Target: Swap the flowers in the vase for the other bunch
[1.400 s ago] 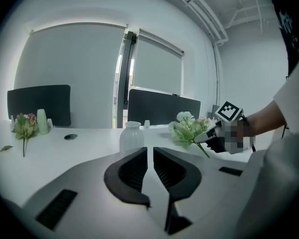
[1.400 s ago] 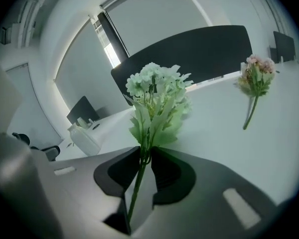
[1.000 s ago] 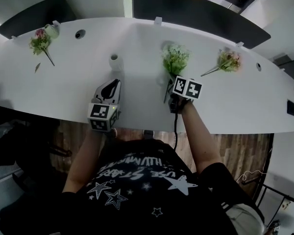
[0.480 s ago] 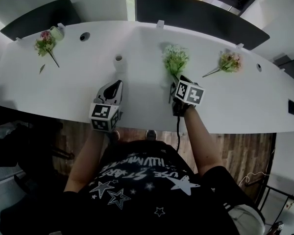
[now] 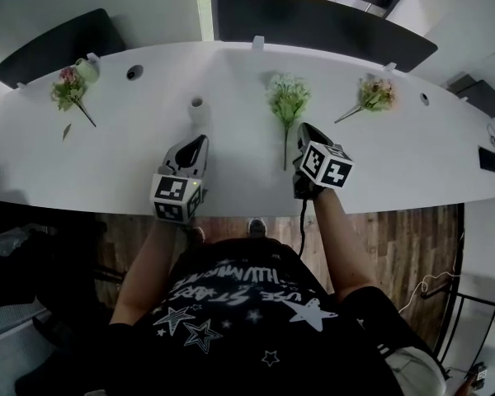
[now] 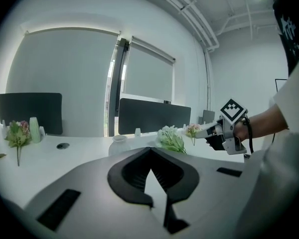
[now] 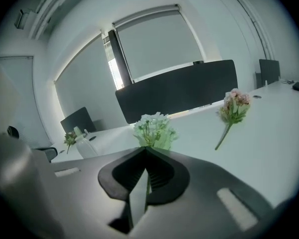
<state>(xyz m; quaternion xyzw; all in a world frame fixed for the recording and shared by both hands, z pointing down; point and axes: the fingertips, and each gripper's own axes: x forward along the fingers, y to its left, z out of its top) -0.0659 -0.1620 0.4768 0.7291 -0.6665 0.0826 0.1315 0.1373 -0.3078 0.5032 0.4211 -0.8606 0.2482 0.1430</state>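
The small white vase [image 5: 197, 109] stands empty on the white table [image 5: 132, 163], ahead of my left gripper [image 5: 199, 142], which is shut and holds nothing. A green-and-white bunch [image 5: 289, 97] lies flat with its stem pointing toward me. My right gripper [image 5: 301, 130] hovers just right of that stem. Its jaws have just closed and nothing is between them. In the right gripper view the bunch [image 7: 153, 131] sits straight ahead, and its stem shows on the table below the shut jaws. A pink bunch [image 5: 373, 95] lies further right. Another pink bunch [image 5: 68, 89] lies at the far left.
A pale cup [image 5: 87, 68] stands by the far-left bunch, with a loose leaf [image 5: 63, 131] nearby. Round cable holes [image 5: 133, 72] dot the back of the table. Dark chair backs [image 5: 313, 23] stand behind it. A black device [image 5: 488, 159] lies at the right end.
My right gripper has lifted and drawn back toward me, away from the green-and-white bunch's stem. The bunch stays lying on the table. My left gripper has hardly moved.
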